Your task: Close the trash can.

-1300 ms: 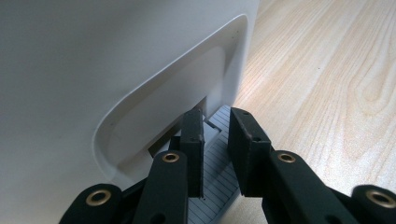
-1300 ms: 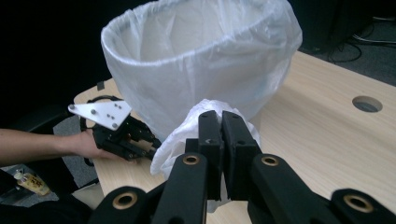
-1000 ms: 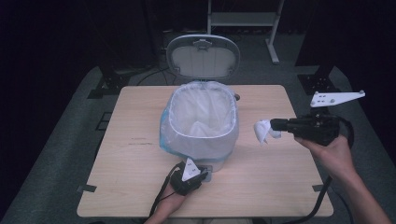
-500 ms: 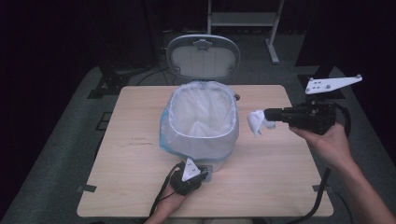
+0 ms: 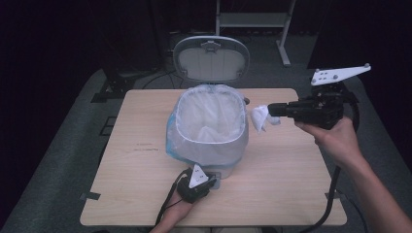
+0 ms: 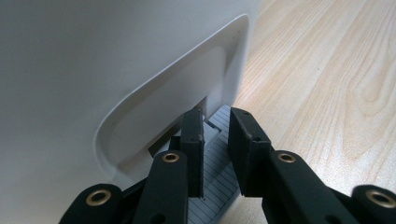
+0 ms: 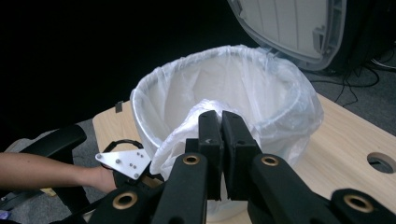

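We saw the bin (image 5: 209, 128), lined with a bag and lid up, beside our right gripper (image 5: 270, 109), which pinched a crumpled white tissue (image 5: 260, 118) by the rim. Our left gripper (image 6: 215, 133) sat slightly parted on the grey pedal (image 6: 219, 154).

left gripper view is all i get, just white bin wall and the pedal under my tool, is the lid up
Observer: Yes. In the high view the lid stands open behind the bin.
Operator: ok and whats the right tool doing
Observer: The right tool is shut on a crumpled white wad, held in the air just outside the right rim of the bin's liner.
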A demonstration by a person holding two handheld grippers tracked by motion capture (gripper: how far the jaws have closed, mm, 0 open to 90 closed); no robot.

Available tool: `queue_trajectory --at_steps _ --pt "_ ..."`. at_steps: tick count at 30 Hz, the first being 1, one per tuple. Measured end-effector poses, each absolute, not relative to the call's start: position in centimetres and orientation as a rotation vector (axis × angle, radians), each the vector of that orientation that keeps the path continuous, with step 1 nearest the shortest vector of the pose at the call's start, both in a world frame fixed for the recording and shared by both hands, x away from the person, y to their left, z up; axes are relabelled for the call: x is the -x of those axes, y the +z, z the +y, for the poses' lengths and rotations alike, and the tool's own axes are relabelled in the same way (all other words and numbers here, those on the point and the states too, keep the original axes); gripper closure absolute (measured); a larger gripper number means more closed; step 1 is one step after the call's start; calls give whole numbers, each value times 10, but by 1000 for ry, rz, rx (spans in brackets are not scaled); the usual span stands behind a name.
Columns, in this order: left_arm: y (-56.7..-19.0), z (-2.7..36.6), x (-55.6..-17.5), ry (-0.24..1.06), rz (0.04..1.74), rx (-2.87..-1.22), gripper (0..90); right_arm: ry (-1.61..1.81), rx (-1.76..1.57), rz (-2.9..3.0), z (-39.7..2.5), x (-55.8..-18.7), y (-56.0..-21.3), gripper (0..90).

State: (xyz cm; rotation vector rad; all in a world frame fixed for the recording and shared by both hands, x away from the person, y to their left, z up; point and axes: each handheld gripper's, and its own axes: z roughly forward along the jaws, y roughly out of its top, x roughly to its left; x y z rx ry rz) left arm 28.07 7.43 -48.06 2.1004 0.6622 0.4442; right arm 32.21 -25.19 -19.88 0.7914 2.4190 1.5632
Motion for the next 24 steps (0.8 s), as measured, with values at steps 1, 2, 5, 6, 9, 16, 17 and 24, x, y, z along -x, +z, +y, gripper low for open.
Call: queue_trajectory --at_steps 1,2,5,6,9,16,17,24 --pt "-481 74 -281 444 662 -2099 759 1563 -786 2421 -251 -323 -197 866" --pt "-481 74 -281 444 662 -2099 759 1563 -782 2421 -249 -323 -195 866" --pt "-480 75 -281 443 661 -2103 759 1563 -771 2423 -246 -325 -190 867" --pt "-480 75 -281 441 662 -2104 759 1560 -766 2424 -244 -325 -189 866" --pt "-481 74 -281 444 662 -2099 760 1565 -759 2425 -241 -327 -185 866" --pt "-480 75 -281 444 662 -2102 760 1555 -729 2441 -229 -331 -178 867" --pt "-480 75 -281 442 659 -2107 760 1553 -724 2443 -228 -331 -178 866" --pt "-480 75 -281 436 663 -2103 760 1552 -708 2445 -218 -336 -171 866"
